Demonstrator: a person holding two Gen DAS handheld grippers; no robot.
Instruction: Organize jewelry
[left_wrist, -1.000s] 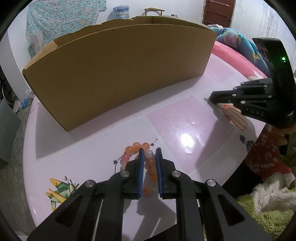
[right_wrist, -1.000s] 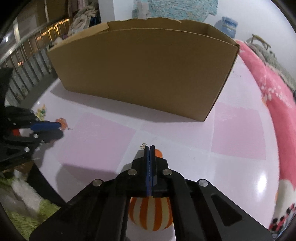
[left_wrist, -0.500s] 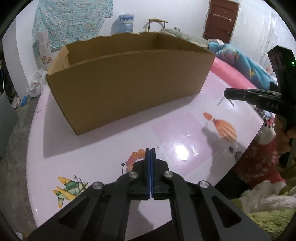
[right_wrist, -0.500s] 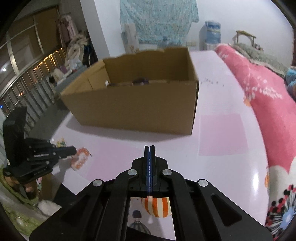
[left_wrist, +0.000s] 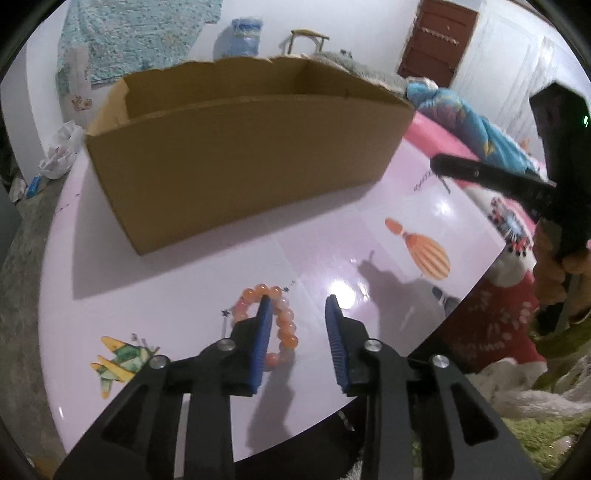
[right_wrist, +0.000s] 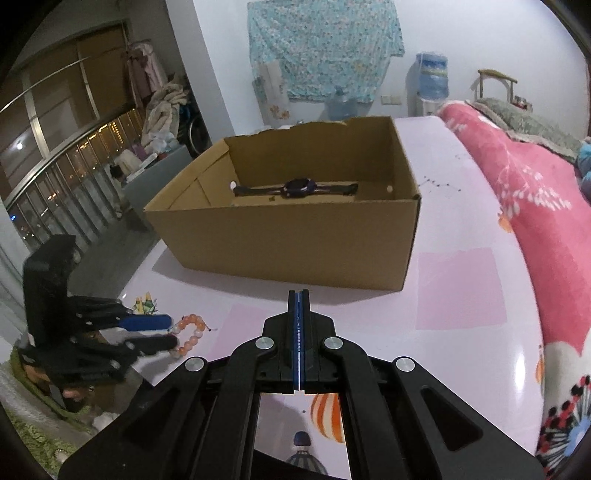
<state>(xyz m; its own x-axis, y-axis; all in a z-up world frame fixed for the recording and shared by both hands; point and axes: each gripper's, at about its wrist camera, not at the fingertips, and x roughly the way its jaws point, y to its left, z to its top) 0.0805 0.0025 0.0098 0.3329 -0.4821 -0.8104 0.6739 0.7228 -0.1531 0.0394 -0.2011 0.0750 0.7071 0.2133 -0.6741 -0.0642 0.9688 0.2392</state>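
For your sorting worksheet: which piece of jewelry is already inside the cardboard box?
The dark wristwatch, lying flat in the cardboard box; the orange bead bracelet is on the table.

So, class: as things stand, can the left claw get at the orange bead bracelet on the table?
Probably yes. The left claw is open right over the bead bracelet, one finger already across its loop, and nothing lies between them on the table.

A glossy pink tabletop (right_wrist: 461, 288) carries an open cardboard box (right_wrist: 295, 243) and an orange bead bracelet (left_wrist: 284, 321).
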